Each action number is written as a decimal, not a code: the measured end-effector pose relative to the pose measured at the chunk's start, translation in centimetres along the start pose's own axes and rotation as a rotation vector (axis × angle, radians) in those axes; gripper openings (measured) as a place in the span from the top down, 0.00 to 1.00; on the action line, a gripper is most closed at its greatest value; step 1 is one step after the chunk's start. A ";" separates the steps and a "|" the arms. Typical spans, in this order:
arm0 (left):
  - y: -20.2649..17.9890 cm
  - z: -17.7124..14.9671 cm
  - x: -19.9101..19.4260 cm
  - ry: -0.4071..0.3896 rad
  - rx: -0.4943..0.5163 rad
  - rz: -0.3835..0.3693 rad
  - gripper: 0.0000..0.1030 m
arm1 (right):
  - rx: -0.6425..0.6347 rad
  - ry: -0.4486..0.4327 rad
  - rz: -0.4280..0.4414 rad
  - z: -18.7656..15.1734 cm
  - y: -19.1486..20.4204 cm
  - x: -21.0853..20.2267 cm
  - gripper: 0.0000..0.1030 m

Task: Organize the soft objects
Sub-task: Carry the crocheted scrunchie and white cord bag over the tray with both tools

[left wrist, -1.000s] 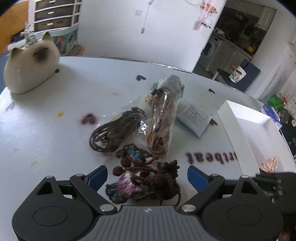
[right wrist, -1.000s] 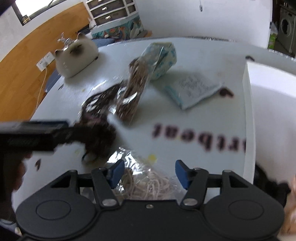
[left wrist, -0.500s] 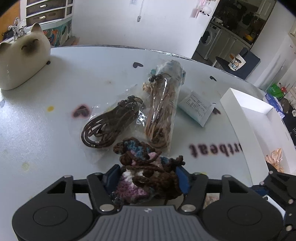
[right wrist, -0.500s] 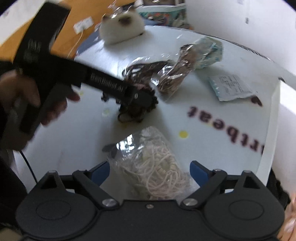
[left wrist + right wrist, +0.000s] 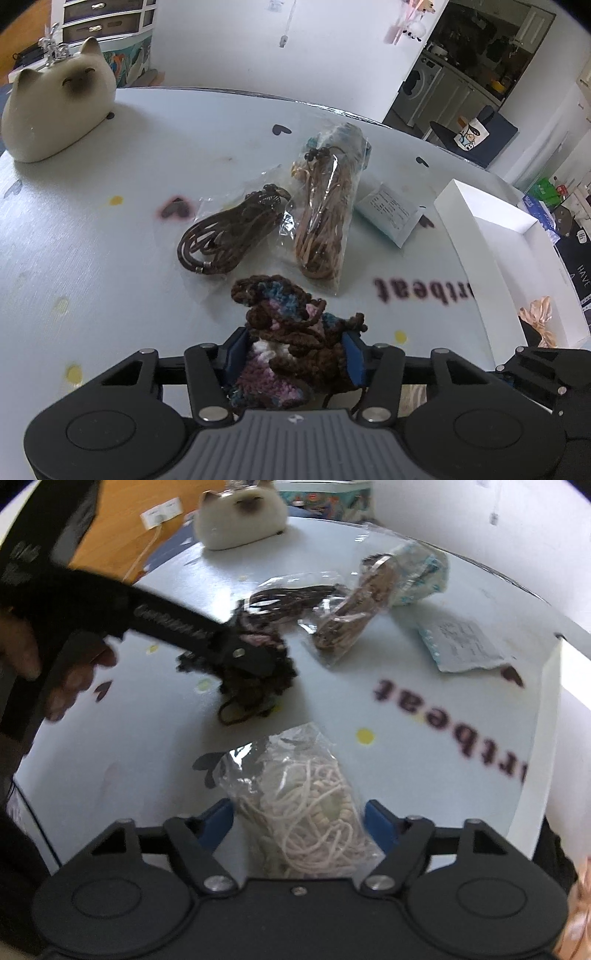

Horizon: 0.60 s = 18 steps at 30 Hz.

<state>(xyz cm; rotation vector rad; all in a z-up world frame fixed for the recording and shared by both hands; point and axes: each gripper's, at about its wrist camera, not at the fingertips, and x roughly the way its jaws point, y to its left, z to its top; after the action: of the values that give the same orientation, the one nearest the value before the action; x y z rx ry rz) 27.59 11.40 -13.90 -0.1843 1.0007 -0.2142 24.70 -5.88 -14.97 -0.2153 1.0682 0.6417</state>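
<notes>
Crocheted bundle (image 5: 291, 347) clamped in left gripper (image 5: 293, 354) jaws — right gripper (image 5: 299, 821) jaws spread around bagged cord (image 5: 306, 812), table edge (image 5: 229, 92) well apart.

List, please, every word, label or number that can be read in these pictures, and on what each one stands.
"rtbeat": dark letters, seen upside down, printed on the table; the start of the word is cut off.
"HAVE": white letters on a dark surface at the right edge of the left wrist view.
White lettering on the left gripper's body: blurred, not readable.
Small print on the white packet: too small to read.
</notes>
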 end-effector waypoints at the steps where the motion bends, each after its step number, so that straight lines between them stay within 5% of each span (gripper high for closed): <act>1: 0.0 -0.1 -0.2 -0.002 -0.003 0.000 0.48 | 0.026 -0.003 -0.002 0.0 -0.1 -0.1 0.32; 18: -0.9 -1.0 -6.1 -0.149 -0.022 0.017 0.49 | 0.158 -0.161 -0.053 -0.5 0.0 -4.8 0.46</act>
<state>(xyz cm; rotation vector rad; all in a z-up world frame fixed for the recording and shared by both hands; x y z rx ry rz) 23.49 12.13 -9.23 -0.2086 0.8567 -0.1712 22.77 -7.94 -11.09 -0.0534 0.9503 0.5152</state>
